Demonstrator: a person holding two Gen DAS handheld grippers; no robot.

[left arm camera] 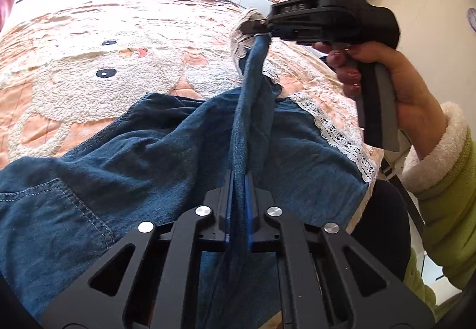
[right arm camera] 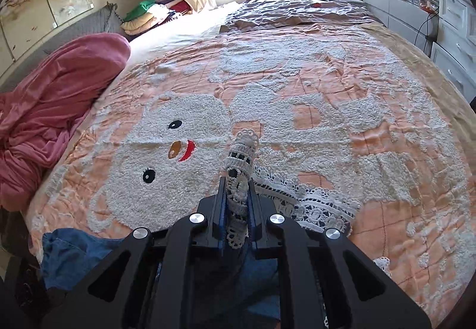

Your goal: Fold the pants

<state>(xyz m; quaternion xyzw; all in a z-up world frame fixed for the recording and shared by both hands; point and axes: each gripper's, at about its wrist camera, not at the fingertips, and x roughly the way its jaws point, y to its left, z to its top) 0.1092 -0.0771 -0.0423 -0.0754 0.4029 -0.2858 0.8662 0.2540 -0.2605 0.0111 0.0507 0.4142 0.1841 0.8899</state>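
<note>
From the left wrist camera, the left gripper is clamped on a raised ridge of the blue pants, which lie spread at the near edge of the bed. Farther along that ridge, the right gripper, held in a hand, pinches the lace hem.

From the right wrist camera, the right gripper is closed on the lace hem, lifted above the bedspread. The blue pants show at the near left edge.
</note>
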